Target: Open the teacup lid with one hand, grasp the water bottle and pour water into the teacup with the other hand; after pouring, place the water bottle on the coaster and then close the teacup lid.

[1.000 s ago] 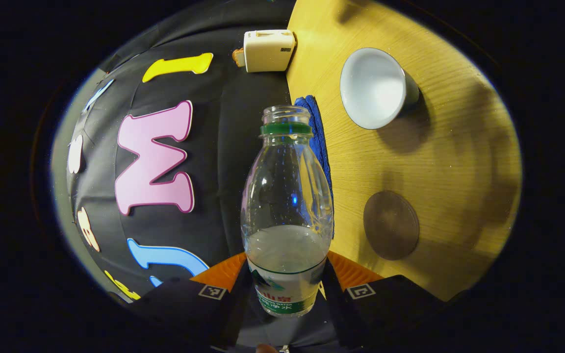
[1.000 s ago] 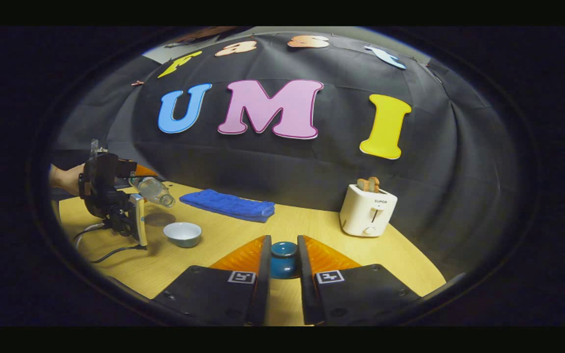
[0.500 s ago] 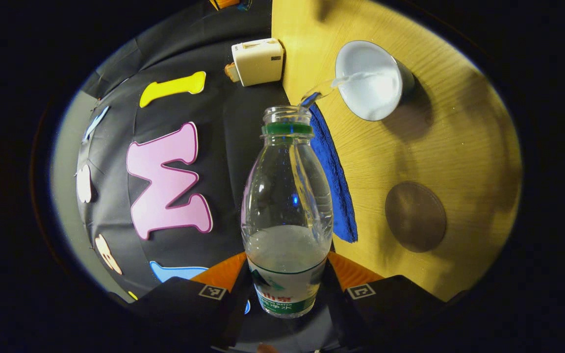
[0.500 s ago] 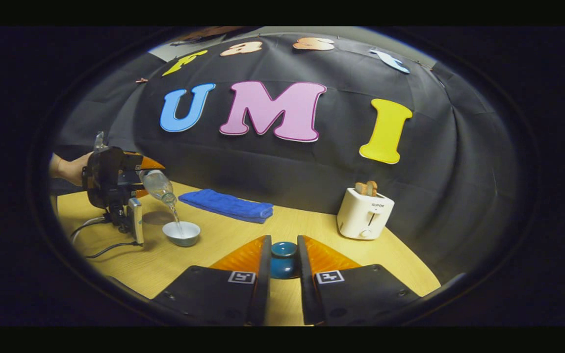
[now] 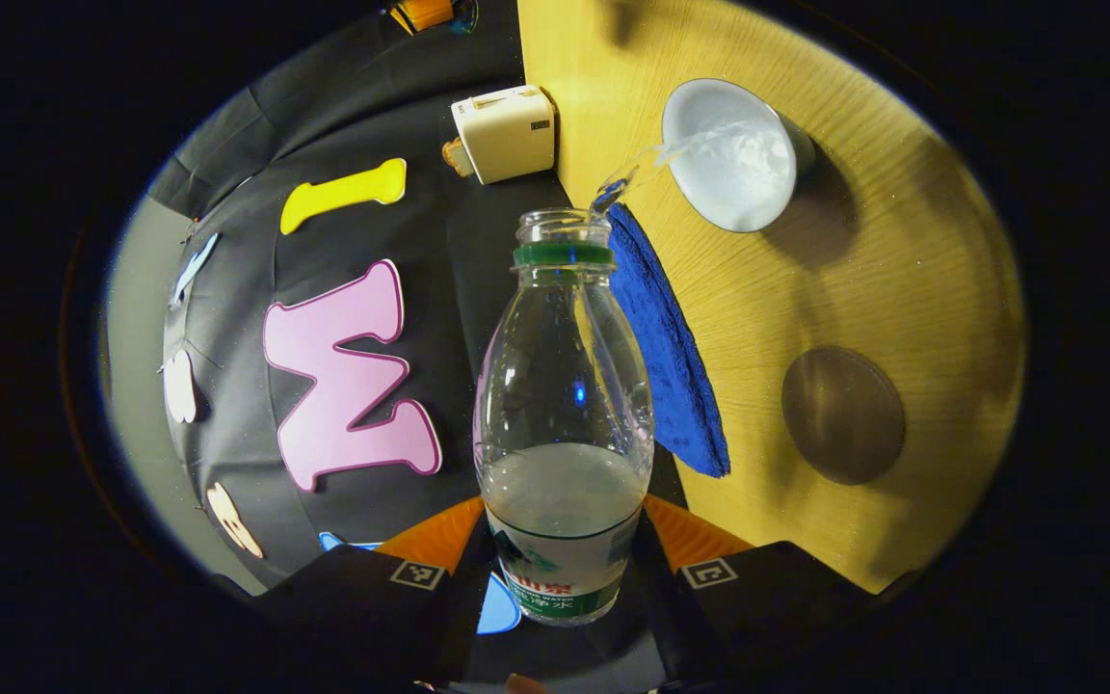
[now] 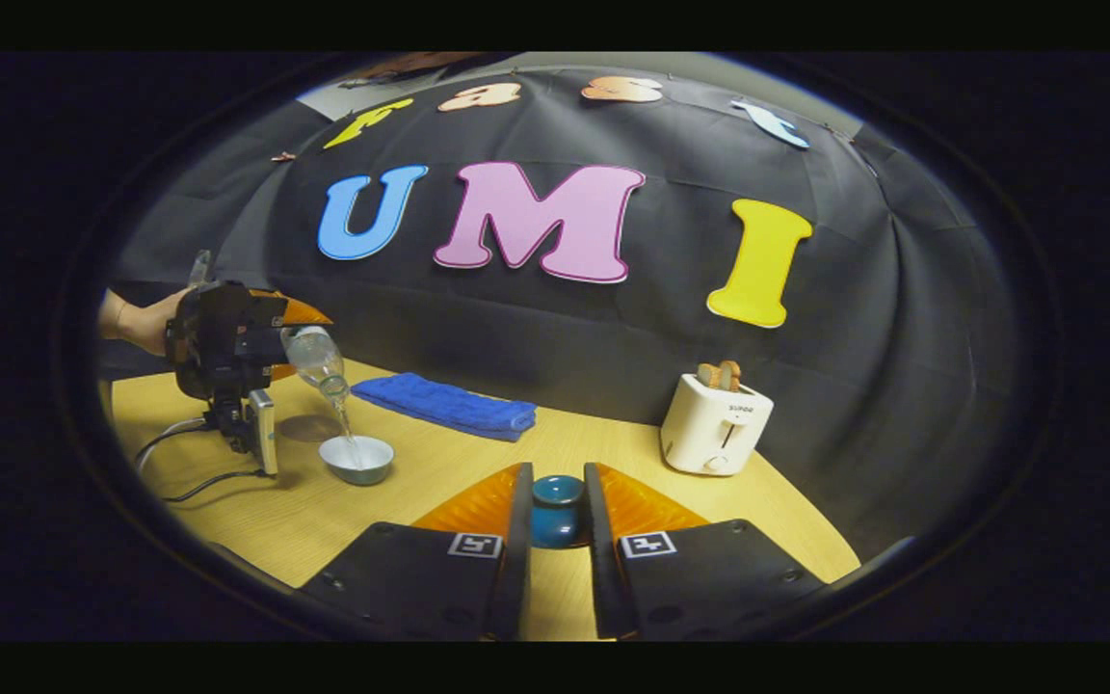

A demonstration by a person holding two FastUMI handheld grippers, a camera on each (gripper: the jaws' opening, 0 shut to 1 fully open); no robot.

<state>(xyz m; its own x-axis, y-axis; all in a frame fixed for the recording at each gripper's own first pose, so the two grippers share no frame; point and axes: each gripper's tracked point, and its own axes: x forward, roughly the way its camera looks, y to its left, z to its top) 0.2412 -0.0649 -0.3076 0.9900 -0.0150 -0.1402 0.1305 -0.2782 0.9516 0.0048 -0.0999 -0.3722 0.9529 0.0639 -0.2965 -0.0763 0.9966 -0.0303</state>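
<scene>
My left gripper [image 5: 563,569] is shut on a clear water bottle [image 5: 563,414] with a green neck ring, tipped on its side. A thin stream of water runs from its mouth into the open white teacup [image 5: 730,154] on the wooden table [image 5: 844,280]. A round brown coaster [image 5: 842,414] lies near the cup. In the right gripper view, my right gripper [image 6: 556,516] is shut on the blue teacup lid [image 6: 556,511], held above the table, well to the right of the teacup [image 6: 356,459]. The left gripper [image 6: 227,352] and the bottle [image 6: 316,359] hang over that cup.
A folded blue towel [image 6: 447,405] lies along the back edge by the black cloth wall. A white toaster [image 6: 717,424] with toast stands at the back right. Cables [image 6: 184,463] trail on the table under the left gripper, held by a hand [image 6: 145,323].
The bottle has tipped further and water has begun to flow into the teacup. My right gripper has stayed still with the lid.
</scene>
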